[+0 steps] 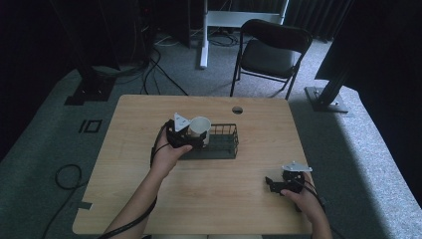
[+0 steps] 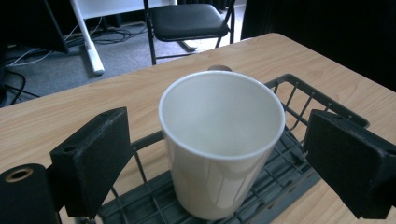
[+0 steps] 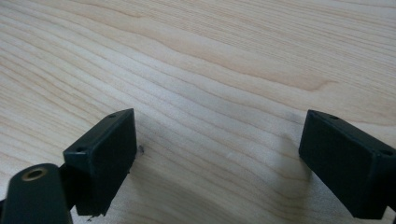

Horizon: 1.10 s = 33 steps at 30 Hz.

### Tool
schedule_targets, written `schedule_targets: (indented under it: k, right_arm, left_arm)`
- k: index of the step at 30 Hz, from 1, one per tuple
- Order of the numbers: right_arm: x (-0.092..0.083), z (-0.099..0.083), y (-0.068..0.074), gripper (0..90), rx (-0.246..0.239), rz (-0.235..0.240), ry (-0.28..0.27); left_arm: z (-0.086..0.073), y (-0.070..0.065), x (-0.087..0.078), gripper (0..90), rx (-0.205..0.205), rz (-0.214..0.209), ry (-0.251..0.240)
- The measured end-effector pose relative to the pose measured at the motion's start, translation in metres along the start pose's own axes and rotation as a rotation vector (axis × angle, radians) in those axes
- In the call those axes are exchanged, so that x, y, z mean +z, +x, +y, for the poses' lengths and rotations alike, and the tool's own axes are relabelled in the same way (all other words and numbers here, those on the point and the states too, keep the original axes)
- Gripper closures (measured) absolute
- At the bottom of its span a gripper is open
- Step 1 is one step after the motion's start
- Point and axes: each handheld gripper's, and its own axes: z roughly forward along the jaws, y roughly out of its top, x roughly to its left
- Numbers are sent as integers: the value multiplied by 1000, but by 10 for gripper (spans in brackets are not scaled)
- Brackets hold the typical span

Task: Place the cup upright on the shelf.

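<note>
A white paper cup (image 1: 200, 125) (image 2: 222, 140) stands upright and empty in the left end of a black wire basket (image 1: 224, 142) (image 2: 299, 86) at the middle of the wooden table (image 1: 199, 199). My left gripper (image 1: 195, 135) (image 2: 219, 161) is open, one pad on each side of the cup, with a gap showing between each pad and the cup wall. My right gripper (image 1: 271, 184) (image 3: 219, 163) is open near the table's front right, held low over bare wood (image 3: 210, 70) with nothing between its pads.
A round cable hole (image 1: 237, 109) sits near the table's far edge. A black folding chair (image 1: 271, 50) stands behind the table, with cables on the grey floor at the left. The rest of the basket is unoccupied.
</note>
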Motion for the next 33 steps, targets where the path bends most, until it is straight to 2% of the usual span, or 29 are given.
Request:
schedule_targets:
  k: [9,16,18,22,23,33]
  right_arm:
    - [0,0,0,108,0,0,1]
    - [0,0,0,108,-1,0,0]
    - [0,0,0,108,-1,0,0]
    - [0,0,0,108,-1,0,1]
    - [0,0,0,108,0,0,0]
    - [0,0,0,108,0,0,0]
  left_arm:
    - [-9,13,-20,86,-10,16,7]
    - [-17,21,-27,86,-16,33,12]
    - [-25,27,-32,86,-31,42,19]
    - [-29,30,-34,86,-29,49,27]
    - [-32,33,-35,86,-42,50,30]
    - [-52,45,-48,86,-68,71,40]
